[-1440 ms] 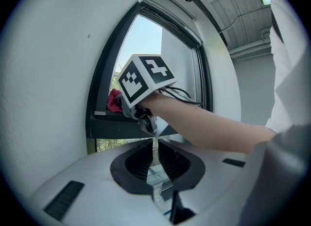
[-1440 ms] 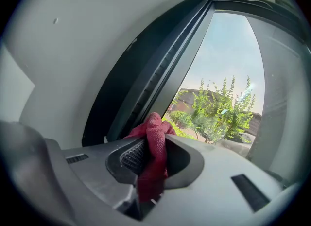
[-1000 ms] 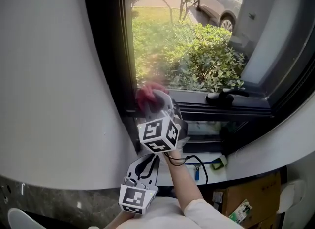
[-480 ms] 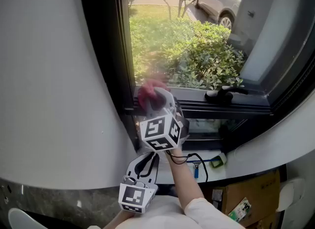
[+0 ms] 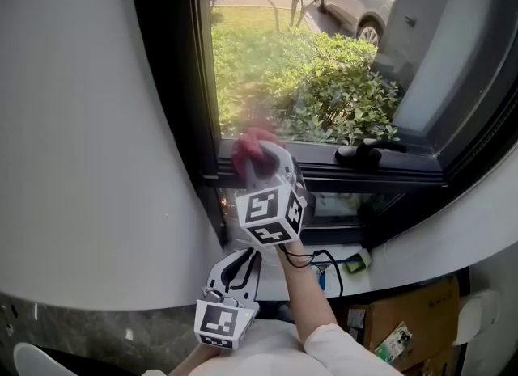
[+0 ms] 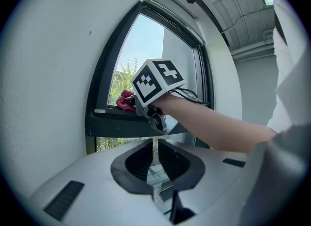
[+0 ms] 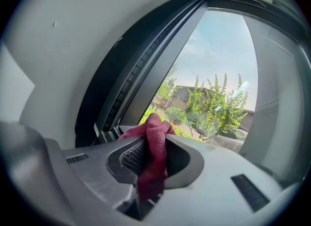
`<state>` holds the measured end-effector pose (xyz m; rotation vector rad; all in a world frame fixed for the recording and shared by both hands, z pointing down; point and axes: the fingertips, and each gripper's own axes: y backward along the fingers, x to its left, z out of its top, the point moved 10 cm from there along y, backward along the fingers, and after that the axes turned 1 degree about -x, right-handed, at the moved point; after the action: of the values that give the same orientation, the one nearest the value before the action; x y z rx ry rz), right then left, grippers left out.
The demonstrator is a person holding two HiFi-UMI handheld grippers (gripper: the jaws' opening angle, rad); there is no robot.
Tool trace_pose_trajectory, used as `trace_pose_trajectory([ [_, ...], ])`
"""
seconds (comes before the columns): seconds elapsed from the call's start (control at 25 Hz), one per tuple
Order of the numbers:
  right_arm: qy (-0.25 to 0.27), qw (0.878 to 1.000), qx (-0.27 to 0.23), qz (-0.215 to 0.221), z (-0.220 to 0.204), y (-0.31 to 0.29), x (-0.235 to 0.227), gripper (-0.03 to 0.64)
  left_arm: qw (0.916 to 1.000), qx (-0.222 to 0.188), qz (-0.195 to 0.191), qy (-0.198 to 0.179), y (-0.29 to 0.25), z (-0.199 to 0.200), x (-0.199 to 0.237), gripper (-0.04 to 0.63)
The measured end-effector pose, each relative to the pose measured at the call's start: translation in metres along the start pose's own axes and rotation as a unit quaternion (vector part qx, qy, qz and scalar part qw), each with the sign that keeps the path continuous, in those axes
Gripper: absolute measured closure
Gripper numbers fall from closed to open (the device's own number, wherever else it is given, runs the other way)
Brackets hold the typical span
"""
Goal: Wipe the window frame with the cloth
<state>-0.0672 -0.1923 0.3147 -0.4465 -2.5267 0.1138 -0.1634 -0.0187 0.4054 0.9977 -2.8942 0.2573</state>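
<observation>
Jaws of the right hand-held gripper (image 7: 151, 159) are clamped on the red cloth (image 7: 155, 132). A bunched wad sticks out beyond the tips and is pressed to the lower rail of the window frame (image 5: 340, 176), near its left corner. The cloth is judged light, soft and limp, with a coarse weave. It is best pinched at its gathered middle, so that a pad leads. The left hand-held gripper (image 6: 154, 159) is held low, its jaws nearly together on nothing. Compared with a second ago, the cloth has been slid slightly rightward along the rail, toward the window handle (image 5: 364, 152).
</observation>
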Motion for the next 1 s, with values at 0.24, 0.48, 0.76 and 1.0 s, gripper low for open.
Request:
trace_pose_trajectory([
  [0.24,-0.003,1.000,0.006,-0.009,-0.004,0.002,-0.005,0.541,1.0000,-0.006,-0.005,0.002,0.001,0.004,-0.001,0.554],
  [0.48,-0.008,1.000,0.009,-0.015,-0.006,0.007,-0.012,0.541,1.0000,-0.006,-0.005,-0.004,0.004,0.004,-0.002,0.554],
  [0.76,-0.009,1.000,0.011,-0.019,-0.009,0.009,-0.015,0.543,0.9999,-0.010,-0.011,-0.003,0.004,0.007,-0.004,0.554],
  [1.0,-0.011,1.000,0.012,-0.019,-0.011,0.008,-0.016,0.543,0.9998,-0.011,-0.015,-0.001,0.002,0.007,-0.004,0.554],
])
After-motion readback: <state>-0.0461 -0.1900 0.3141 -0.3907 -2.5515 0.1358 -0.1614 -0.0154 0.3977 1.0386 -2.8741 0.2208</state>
